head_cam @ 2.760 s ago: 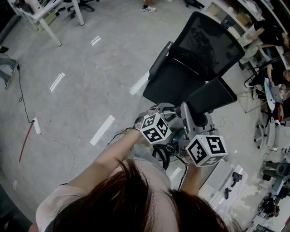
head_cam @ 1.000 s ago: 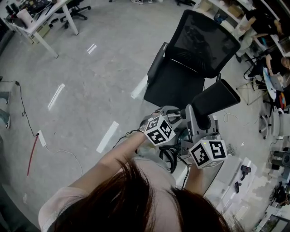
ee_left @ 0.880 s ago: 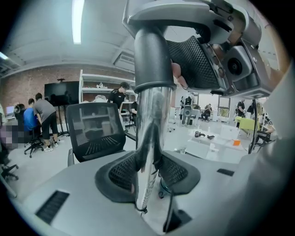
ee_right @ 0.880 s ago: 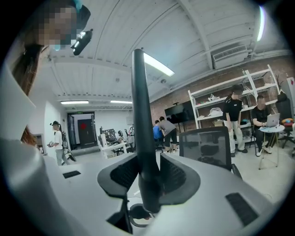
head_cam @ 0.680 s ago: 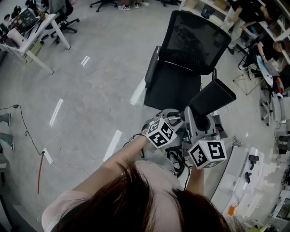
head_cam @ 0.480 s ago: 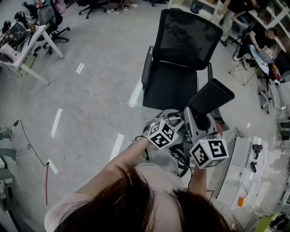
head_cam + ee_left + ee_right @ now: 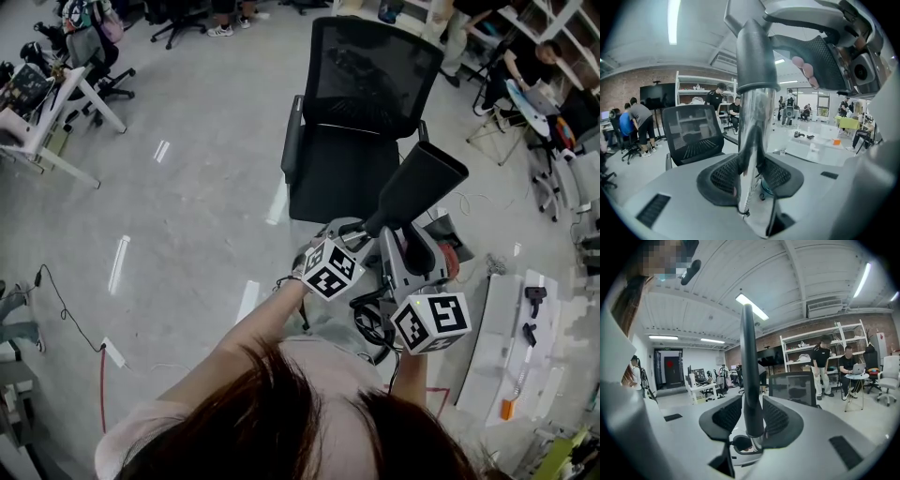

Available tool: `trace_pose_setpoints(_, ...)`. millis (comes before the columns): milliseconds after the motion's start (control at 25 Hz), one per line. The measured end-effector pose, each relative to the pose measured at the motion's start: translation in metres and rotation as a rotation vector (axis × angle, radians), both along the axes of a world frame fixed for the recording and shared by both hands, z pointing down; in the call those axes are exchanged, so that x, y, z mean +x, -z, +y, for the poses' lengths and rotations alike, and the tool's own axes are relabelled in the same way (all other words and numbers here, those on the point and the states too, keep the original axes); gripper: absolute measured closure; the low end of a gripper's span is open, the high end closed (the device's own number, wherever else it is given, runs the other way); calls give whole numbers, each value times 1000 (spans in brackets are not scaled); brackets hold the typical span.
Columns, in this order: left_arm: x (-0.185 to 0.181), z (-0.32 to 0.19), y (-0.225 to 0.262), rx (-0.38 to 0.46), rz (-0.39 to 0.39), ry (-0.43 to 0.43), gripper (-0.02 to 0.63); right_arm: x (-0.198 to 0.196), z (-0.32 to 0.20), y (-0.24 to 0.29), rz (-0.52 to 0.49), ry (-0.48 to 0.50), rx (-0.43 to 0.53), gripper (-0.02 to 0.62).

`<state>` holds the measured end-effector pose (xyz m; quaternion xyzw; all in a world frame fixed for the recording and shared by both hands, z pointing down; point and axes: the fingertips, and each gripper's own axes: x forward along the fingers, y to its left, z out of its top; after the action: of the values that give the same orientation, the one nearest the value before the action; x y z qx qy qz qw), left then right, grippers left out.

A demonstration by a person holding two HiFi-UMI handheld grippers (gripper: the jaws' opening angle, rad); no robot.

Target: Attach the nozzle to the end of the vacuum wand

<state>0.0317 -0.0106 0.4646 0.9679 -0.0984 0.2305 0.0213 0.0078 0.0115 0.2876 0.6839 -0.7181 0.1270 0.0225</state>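
The left gripper point(image 7: 750, 177) is clamped on the shiny wand point(image 7: 753, 126), its jaws parted only by the tube's width. Just right of it, the right gripper point(image 7: 746, 420) pinches the neck of the black nozzle point(image 7: 419, 186), which fans up and away from the hands. The nozzle's dark collar seems to sit over the wand's end, though I cannot tell whether it has latched; a straight push along the tube, without skewing, should seat it. A desk point(image 7: 42, 131) stands far left, an office chair point(image 7: 361, 112) directly ahead beyond the nozzle's mouth, and a white table point(image 7: 506, 328) to the right; none blocks the joint.
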Motion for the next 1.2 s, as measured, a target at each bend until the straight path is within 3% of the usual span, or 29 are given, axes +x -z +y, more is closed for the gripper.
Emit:
trace_pose_setpoints(680,10,29,-2,25,0,127,453,46,67,-8,-4,94,-6,453)
trace_pose_setpoints(1200,20,59,-8,40,-5,195,453,70,131,-10,15,137,11,514)
